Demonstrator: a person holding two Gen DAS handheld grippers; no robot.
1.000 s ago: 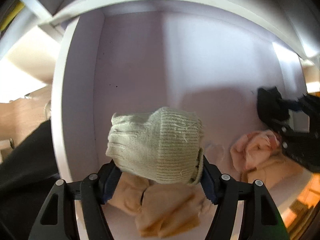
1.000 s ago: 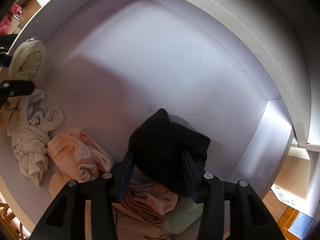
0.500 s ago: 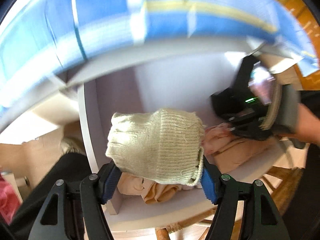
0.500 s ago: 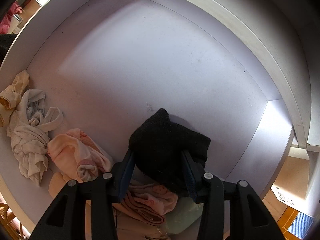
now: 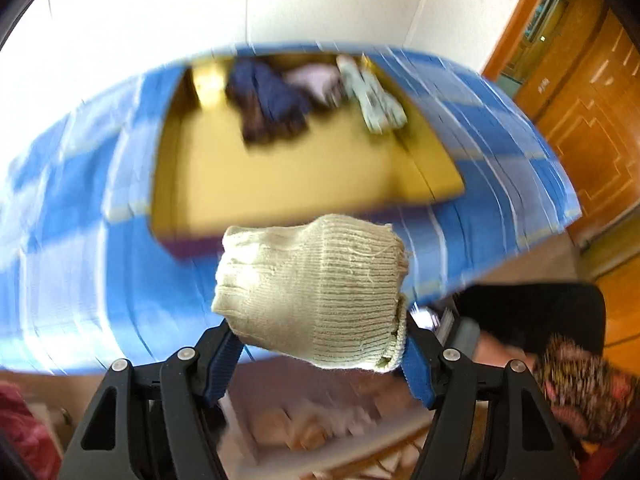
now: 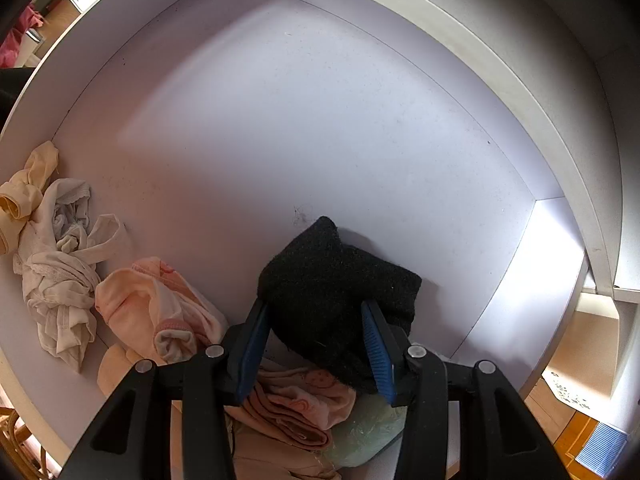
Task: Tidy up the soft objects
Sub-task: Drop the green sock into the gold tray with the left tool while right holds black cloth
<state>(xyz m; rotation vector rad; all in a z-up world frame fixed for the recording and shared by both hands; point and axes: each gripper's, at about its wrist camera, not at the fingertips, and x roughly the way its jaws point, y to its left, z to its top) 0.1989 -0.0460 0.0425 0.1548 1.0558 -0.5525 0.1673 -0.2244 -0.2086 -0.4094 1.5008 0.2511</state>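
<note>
Now left gripper (image 5: 320, 344) pinching cream knit glove (image 5: 312, 292), held above blue striped cloth (image 5: 492, 184); yellow tray (image 5: 288, 168) at 12 o'clock of glove, holding dark blue item (image 5: 268, 100) and pale green glove (image 5: 376, 100), all blurred. Right gripper (image 6: 316, 344) clamped on black knit piece (image 6: 336, 292) inside white cabinet compartment (image 6: 280, 112); pink garment (image 6: 152, 304) at 9 o'clock, cream garments (image 6: 56, 264) further left, apart from black piece.
</note>
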